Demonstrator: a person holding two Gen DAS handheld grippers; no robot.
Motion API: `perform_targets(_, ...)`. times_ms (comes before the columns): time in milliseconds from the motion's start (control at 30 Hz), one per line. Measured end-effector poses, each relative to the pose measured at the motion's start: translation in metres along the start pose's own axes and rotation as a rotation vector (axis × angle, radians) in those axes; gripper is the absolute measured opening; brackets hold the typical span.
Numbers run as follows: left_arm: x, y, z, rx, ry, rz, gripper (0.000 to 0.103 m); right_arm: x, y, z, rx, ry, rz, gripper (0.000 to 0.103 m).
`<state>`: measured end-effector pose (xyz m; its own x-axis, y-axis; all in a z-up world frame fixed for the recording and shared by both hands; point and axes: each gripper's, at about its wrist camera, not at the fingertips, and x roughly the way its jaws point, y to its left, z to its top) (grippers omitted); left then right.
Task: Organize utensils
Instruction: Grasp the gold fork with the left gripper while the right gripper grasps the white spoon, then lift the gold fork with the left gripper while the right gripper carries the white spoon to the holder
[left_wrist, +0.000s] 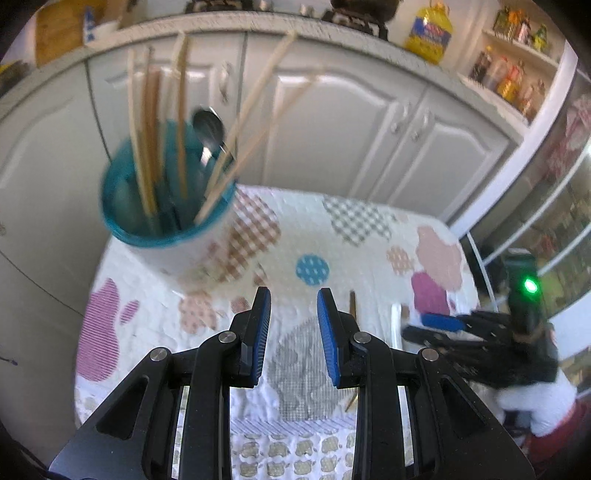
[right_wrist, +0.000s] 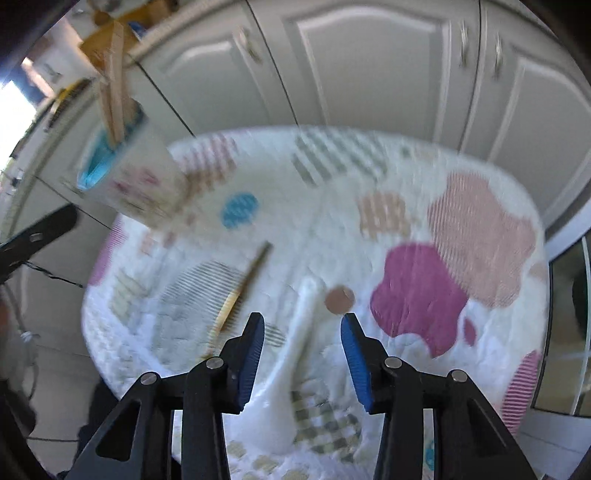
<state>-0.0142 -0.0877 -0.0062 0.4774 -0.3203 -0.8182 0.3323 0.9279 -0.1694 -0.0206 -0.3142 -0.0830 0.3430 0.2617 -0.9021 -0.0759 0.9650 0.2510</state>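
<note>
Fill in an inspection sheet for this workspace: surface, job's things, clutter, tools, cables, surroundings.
Surface: round table under a white quilted cloth with coloured patches.
Job's things: teal-lined cup holding chopsticks and a metal spoon; a loose chopstick and a white spoon lie on the cloth.
Clutter: nothing seen on the table beyond these.
Tools: left tool open, nothing between its pads; right tool open above the white spoon, pads not touching it.
Cables: a thin dark wire beyond the table's left edge.
Surroundings: white cabinet doors, oil bottle on the counter, shelves of jars.
</note>
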Motion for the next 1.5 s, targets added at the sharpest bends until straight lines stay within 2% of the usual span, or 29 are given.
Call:
perform_targets(167, 0.030, -0.007, -0.005, 0.011, 0.080, -0.035, 0.025, 0.029, -0.005, 0.008, 0.026, 0.013, 0.017, 0.029)
perform_targets(233, 0.045, -0.012, -0.007, 0.021, 0.115, -0.052, 0.025, 0.030, 0.002, 0.012, -0.026, 0.007, 0.010, 0.015)
perform_targets(367, 0.071, -0.028, -0.010, 0.054, 0.174, -0.094, 0.025, 0.029, 0.000, 0.011, -0.071, 0.022, 0.008, 0.012)
perform_targets(467, 0.090, -0.039, -0.010, 0.083, 0.211, -0.114, 0.025, 0.022, -0.020, 0.003, -0.024, 0.031, 0.038, 0.012)
perform_targets(733, 0.140, -0.070, -0.008, 0.189, 0.313, -0.076, 0.024, 0.017, -0.033, -0.007, -0.001, 0.025, 0.078, 0.012)
perform_targets(767, 0.141, -0.072, -0.008, 0.199, 0.304, -0.073, 0.020, 0.018, -0.034, -0.006, 0.003, 0.022, 0.087, 0.012)
perform_targets(833, 0.144, -0.077, -0.008, 0.230, 0.288, -0.052, 0.007, 0.018, -0.035, -0.005, 0.009, 0.018, 0.105, 0.012)
perform_targets(967, 0.136, -0.060, -0.005, 0.162, 0.289, -0.100, 0.006, 0.020, -0.030, 0.001, -0.002, 0.022, 0.106, 0.012)
perform_targets(1200, 0.080, -0.026, 0.005, 0.084, 0.175, -0.132, 0.006, -0.004, -0.016, 0.007, -0.024, -0.033, 0.128, 0.012)
perform_targets(1500, 0.023, -0.009, -0.001, 0.062, 0.065, -0.137, 0.005, -0.041, 0.019, -0.003, -0.107, -0.089, 0.143, 0.011)
